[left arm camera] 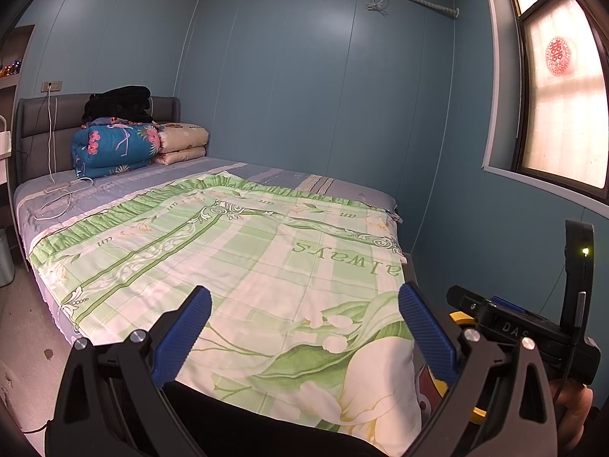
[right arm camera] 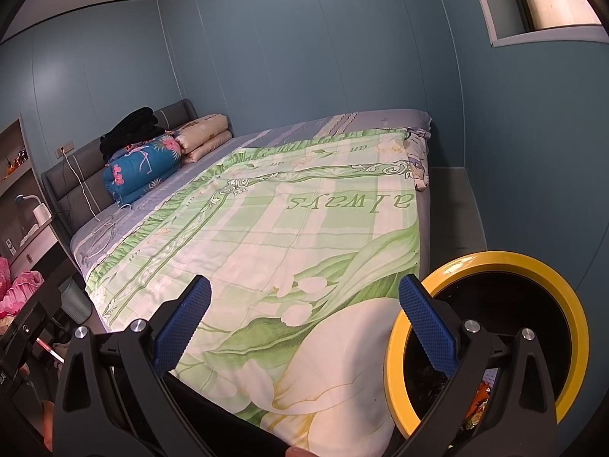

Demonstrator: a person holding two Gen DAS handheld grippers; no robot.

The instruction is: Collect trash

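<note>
Evidently both grippers, left [left arm camera: 304, 327] and right [right arm camera: 304, 323], are held spread and empty, since no trash is seen on the bed [right arm camera: 266, 228] beside the bin [right arm camera: 571, 297].

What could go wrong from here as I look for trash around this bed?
The right gripper hangs open beside the yellow-rimmed bin at the bed corner; a careless swing might knock it and spill the wrappers inside. The white charging cable lying loose near the headboard could be mistaken for trash. No trash shows on the green quilt, so a grab there might snag fabric.
</note>
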